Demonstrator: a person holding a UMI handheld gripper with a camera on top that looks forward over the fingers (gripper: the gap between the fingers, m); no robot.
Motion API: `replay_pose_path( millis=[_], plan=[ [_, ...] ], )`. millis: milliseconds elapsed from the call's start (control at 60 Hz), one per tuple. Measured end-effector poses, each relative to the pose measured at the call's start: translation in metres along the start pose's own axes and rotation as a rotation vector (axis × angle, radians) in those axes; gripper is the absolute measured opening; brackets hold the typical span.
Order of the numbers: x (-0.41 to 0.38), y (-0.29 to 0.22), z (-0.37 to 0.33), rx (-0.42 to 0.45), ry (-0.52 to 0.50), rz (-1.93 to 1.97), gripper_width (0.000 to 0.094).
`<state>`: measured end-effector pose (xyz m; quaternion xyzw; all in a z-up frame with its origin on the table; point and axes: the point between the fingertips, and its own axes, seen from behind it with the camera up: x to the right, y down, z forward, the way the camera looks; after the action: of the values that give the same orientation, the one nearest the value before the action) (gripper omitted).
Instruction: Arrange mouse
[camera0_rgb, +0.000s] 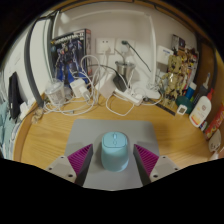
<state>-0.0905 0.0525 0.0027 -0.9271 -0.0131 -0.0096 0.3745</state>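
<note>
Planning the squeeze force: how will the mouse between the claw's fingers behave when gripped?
The mouse looks like rigid plastic, so probably stiff and light. Its rounded, smooth sides may slip between the fingers. Sitting flat on the grey mat, it should slide, not tip.

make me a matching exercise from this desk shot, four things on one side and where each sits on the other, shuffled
Things:
1. mouse
2. mouse pad
3. white cables
4. boxed figure

Places:
A. against the wall, beyond the cables and to their left
B. flat on the wooden desk, under the mouse
C. between the fingers of the open gripper, with a gap at each side
D. tangled on the desk beyond the mouse pad

Pairs: 1-C, 2-B, 3-D, 4-A
</note>
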Motion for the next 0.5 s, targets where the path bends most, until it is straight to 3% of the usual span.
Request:
replay_pose_path(
  millis=[283,500],
  plan=[
    [-0.013,-0.035,-0.151,0.106,0.022,-0.002,0.0819],
    [-0.022,-0.025,-0.255,0.147,0.065,-0.011,0.0819]
  ],
)
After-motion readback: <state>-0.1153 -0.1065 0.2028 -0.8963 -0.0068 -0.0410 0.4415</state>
